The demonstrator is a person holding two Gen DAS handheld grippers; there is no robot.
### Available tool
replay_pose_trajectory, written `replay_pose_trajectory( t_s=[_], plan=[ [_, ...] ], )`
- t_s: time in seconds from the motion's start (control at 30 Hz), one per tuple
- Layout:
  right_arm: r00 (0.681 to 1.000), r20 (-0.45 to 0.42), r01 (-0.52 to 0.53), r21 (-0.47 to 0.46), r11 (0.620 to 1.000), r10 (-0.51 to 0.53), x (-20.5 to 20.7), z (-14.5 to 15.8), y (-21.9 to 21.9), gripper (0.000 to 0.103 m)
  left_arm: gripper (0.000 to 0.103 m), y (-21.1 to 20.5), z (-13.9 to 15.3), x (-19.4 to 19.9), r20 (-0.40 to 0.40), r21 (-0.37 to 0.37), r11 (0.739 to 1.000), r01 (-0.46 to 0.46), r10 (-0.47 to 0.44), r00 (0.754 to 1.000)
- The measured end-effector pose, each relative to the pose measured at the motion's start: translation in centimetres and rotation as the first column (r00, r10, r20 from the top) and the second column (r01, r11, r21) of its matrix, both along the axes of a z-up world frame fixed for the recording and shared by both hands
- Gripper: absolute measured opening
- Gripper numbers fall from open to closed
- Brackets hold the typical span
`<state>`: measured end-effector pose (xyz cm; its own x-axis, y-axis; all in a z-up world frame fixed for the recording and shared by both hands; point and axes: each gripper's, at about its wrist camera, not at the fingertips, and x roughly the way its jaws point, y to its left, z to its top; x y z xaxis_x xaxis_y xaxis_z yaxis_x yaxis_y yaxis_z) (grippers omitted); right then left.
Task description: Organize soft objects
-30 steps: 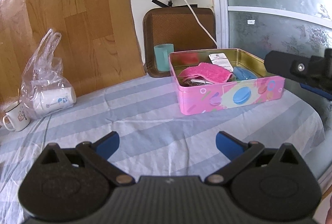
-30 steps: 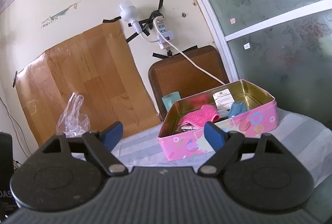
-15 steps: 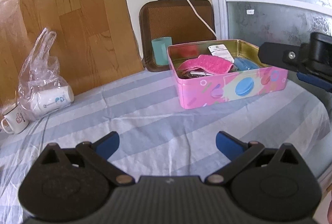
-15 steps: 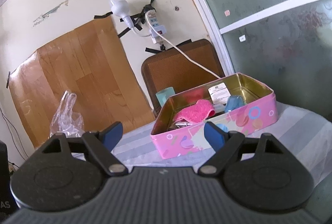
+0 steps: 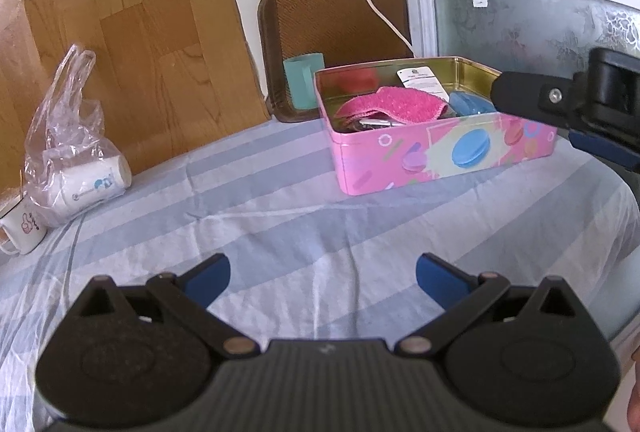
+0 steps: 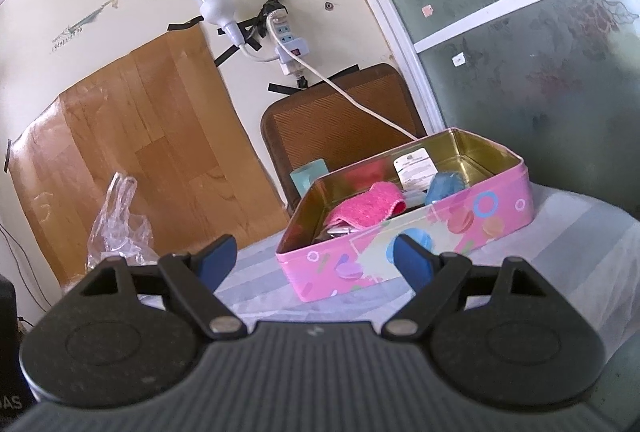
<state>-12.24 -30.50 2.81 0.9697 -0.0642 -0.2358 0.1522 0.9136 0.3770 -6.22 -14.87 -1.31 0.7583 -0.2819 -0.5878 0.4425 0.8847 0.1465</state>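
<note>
- The left gripper (image 5: 322, 274) hangs over the near part of the striped blue-and-white tablecloth (image 5: 280, 216), its blue-tipped fingers (image 5: 208, 278) spread wide with nothing between them.
- The right gripper (image 6: 316, 260) is likewise spread wide and empty, its fingers (image 6: 412, 262) framing the near wall of the tin; in the left wrist view it shows at the right edge, beside the tin's right end.
- The pink tin box (image 5: 432, 159), printed with macarons and gold inside, stands open near the far right corner of the cloth.
- Inside the tin a pink fluffy cloth (image 5: 394, 103) lies draped toward the left end, partly over something metallic that I cannot make out.
- A blue soft item (image 6: 444, 185) sits to the right of the cloth, and a white printed card (image 6: 414, 169) leans against the far wall behind them.
- At the cloth's left edge a clear plastic bag (image 5: 64, 135) holds a white cup on its side, with a white mug (image 5: 22, 232) just beside it.
- Behind the tin stands a teal cup (image 5: 304, 81), in front of a brown woven panel (image 5: 340, 23) propped against the wall.
- A wood-pattern sheet (image 5: 132, 31) leans on the wall to the left.
</note>
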Motion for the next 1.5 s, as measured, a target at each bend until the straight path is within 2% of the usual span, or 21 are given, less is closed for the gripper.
replay_pose_trajectory(
  t_s=[0.67,1.5],
  plan=[
    [1.000,-0.012,0.009,0.006,1.000,-0.009,0.16,-0.14,0.32,0.088,0.103,-0.06,-0.55,0.47,-0.037,0.006,1.000,0.014,-0.014,0.999],
    [1.000,-0.024,-0.011,0.003,1.000,0.011,0.53,-0.41,-0.16,0.088,0.103,0.35,-0.50,0.44,-0.029,-0.001,1.000,0.000,0.000,1.000]
  ],
)
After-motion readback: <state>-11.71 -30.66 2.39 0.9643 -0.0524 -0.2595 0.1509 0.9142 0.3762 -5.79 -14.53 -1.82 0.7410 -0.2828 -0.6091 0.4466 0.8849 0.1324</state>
